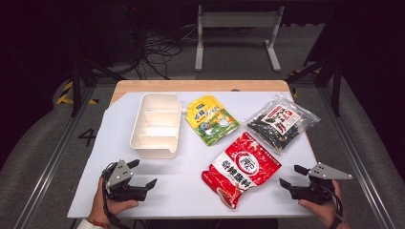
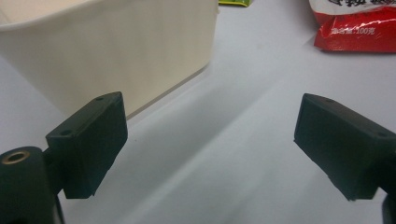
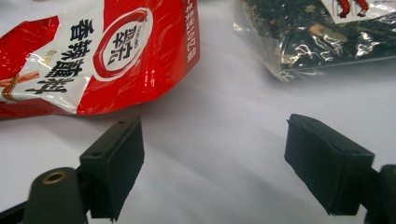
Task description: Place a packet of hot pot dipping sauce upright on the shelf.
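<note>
Nothing packed yet: white divided tray (image 1: 156, 125) upper left of centre empty, red snack pouch (image 1: 242, 169), yellow pouch (image 1: 211, 119) and clear bag of dark dried food (image 1: 282, 121) lying to its right, left gripper (image 1: 143, 174) and right gripper (image 1: 290, 175) low in frame, jaws spread, holding nothing.

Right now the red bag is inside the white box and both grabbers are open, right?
Not quite. The red bag lies flat on the table, to the right of the white box, as the high view shows. Both the left gripper and the right gripper are open.
</note>
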`<state>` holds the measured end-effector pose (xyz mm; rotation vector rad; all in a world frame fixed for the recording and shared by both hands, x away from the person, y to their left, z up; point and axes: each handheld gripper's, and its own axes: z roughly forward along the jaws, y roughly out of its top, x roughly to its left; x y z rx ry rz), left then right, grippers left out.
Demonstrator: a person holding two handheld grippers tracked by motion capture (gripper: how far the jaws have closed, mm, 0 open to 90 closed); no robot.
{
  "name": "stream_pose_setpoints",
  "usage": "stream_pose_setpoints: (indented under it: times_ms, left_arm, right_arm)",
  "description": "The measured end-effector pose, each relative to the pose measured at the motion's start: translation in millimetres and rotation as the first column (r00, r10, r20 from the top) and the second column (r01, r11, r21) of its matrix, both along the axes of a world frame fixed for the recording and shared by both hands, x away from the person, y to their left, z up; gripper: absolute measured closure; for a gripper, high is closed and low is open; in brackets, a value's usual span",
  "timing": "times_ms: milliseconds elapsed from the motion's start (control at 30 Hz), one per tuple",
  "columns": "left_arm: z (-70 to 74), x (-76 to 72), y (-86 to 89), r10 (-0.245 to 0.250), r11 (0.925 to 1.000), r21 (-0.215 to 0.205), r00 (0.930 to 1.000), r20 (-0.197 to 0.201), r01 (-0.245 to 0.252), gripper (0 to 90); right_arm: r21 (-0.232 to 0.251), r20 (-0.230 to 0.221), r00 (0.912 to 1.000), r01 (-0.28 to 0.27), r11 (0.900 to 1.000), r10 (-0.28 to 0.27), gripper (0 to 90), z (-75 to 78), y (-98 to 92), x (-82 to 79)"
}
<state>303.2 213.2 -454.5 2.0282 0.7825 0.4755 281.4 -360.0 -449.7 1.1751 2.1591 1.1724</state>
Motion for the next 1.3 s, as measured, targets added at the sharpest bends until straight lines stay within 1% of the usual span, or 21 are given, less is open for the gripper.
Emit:
stream_pose_setpoints:
  times_ms: [133, 167, 200, 300, 333, 433, 500, 533, 700, 767, 800, 833, 900, 933, 967, 1067, 1133, 1167, 1233, 1300]
  left_arm:
    - [-1.4, 0.0, -2.7, -0.017, 0.9998, 0.013, 0.9998, -0.003, 0.018, 12.0]
    - [-1.4, 0.0, -2.7, -0.017, 0.9998, 0.013, 0.9998, -0.003, 0.018, 12.0]
    - [-1.9, 0.6, -3.9, -0.022, 0.9996, 0.018, 0.9998, 0.001, 0.022, 12.1]
    - [-4.8, 0.7, -4.6, -0.034, 0.9989, 0.030, 0.9994, -0.011, 0.034, 12.3]
    - [-4.9, 0.6, -4.5, -0.039, 0.9986, 0.035, 0.9992, -0.010, 0.039, 12.5]
    - [-3.4, -0.7, -5.9, -0.042, 0.9989, 0.019, 0.9991, -0.011, 0.042, 13.2]
    - [-2.5, -1.3, -7.2, -0.049, 0.9985, 0.022, 0.9987, -0.010, 0.049, 13.7]
    - [-2.6, -1.5, -7.9, -0.052, 0.9982, 0.029, 0.9986, -0.011, 0.053, 13.8]
    - [-4.0, -0.1, -11.1, -0.060, 0.9974, 0.039, 0.9979, -0.024, 0.061, 13.9]
    - [-4.4, -0.4, -12.4, -0.063, 0.9970, 0.043, 0.9977, -0.025, 0.064, 13.9]
    - [-4.4, -0.4, -12.4, -0.063, 0.9970, 0.043, 0.9977, -0.025, 0.064, 13.9]
    - [-4.6, -0.4, -13.1, -0.064, 0.9969, 0.043, 0.9977, -0.022, 0.065, 13.9]
    - [-4.5, -0.5, -13.3, -0.062, 0.9967, 0.051, 0.9978, -0.024, 0.063, 14.0]
    - [-4.5, -0.7, -13.3, -0.064, 0.9967, 0.048, 0.9976, -0.025, 0.066, 14.0]
    - [-4.5, -0.8, -13.3, -0.064, 0.9967, 0.048, 0.9976, -0.025, 0.065, 14.1]
    - [-4.5, -0.5, -14.1, -0.071, 0.9961, 0.050, 0.9971, -0.029, 0.072, 14.4]
    - [-4.8, -0.4, -14.9, -0.071, 0.9959, 0.054, 0.9969, -0.032, 0.073, 14.4]
    - [-5.1, -0.2, -15.4, -0.072, 0.9958, 0.053, 0.9968, -0.034, 0.074, 14.4]
    - [-5.7, 0.1, -16.6, -0.075, 0.9956, 0.053, 0.9964, -0.038, 0.077, 14.4]
    - [-5.8, 0.2, -17.1, -0.077, 0.9952, 0.058, 0.9963, -0.038, 0.079, 14.4]
  right_arm:
    - [-0.011, -0.025, 0.9994, -0.024, 1.000, 0.024, 20.1, -1.9, 5.0, 0.2]
    - [-0.011, -0.025, 0.9994, -0.024, 1.000, 0.024, 20.1, -1.9, 5.0, 0.2]
    - [-0.015, -0.034, 0.9990, -0.029, 0.999, 0.028, 20.3, -1.9, 8.5, 0.4]
    - [-0.015, -0.054, 0.9973, -0.051, 0.999, 0.050, 20.1, -2.1, 13.7, 2.2]
    - [-0.017, -0.064, 0.9961, -0.061, 0.998, 0.060, 19.8, -2.4, 16.8, 3.3]
    - [-0.016, -0.096, 0.9922, -0.083, 0.996, 0.081, 19.4, -4.7, 23.8, 4.1]
    - [-0.028, -0.101, 0.9903, -0.099, 0.995, 0.095, 19.4, -5.5, 28.4, 3.2]
    - [-0.022, -0.107, 0.9884, -0.110, 0.994, 0.107, 19.4, -5.3, 31.0, 2.7]
    - [-0.027, -0.127, 0.9817, -0.146, 0.989, 0.142, 19.4, -6.2, 40.1, 3.3]
    - [-0.002, -0.142, 0.9781, -0.154, 0.988, 0.152, 19.4, -5.9, 42.4, 3.9]
    - [-0.002, -0.142, 0.9781, -0.154, 0.988, 0.152, 19.4, -5.9, 42.4, 3.9]
    - [0.004, -0.148, 0.9760, -0.161, 0.987, 0.160, 19.3, -5.8, 44.4, 4.2]
    - [0.000, -0.163, 0.9711, -0.176, 0.984, 0.174, 18.9, -6.7, 52.1, 4.7]
    - [0.005, -0.163, 0.9696, -0.185, 0.983, 0.183, 19.1, -6.7, 55.0, 5.0]
    - [0.017, -0.171, 0.9660, -0.194, 0.981, 0.194, 19.1, -6.7, 58.6, 5.3]
    - [0.025, -0.177, 0.9626, -0.204, 0.979, 0.205, 18.8, -7.1, 68.7, 7.2]
    - [0.030, -0.179, 0.9621, -0.204, 0.978, 0.206, 18.8, -7.2, 70.7, 7.9]
    - [0.050, -0.183, 0.9608, -0.202, 0.978, 0.208, 19.4, -7.4, 74.1, 9.6]
    - [0.060, -0.180, 0.9651, -0.182, 0.981, 0.190, 21.9, -7.4, 78.2, 12.1]
    - [0.092, -0.192, 0.9633, -0.172, 0.981, 0.187, 24.1, -7.7, 81.9, 15.2]
